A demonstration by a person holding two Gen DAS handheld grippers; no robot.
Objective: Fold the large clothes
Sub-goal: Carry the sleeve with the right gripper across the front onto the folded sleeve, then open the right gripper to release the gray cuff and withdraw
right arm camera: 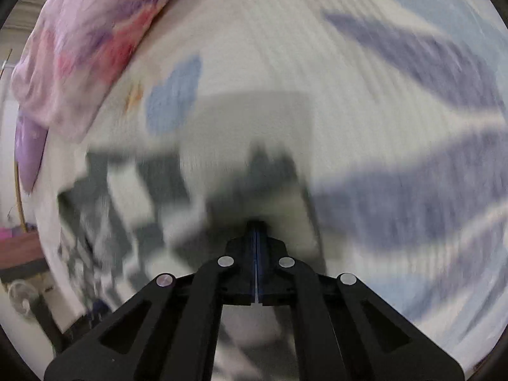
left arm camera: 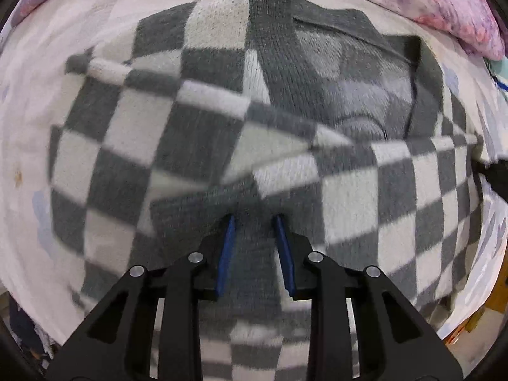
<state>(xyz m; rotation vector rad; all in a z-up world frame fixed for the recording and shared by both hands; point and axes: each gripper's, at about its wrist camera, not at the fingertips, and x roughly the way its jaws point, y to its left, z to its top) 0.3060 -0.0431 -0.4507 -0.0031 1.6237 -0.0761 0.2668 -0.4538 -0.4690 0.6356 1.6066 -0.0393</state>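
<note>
Honestly, I can read no label or writing on the cardigan (left arm camera: 222,146). It lies spread on the bedsheet (left arm camera: 28,133) ahead of my left gripper (left arm camera: 254,219), collar away from me, long axis running from the gripper to the pillow (left arm camera: 428,9). Its blue pads stand slightly apart over the grey knit. My right gripper (right arm camera: 256,223) is closed; blur hides whether it pinches cloth.
</note>
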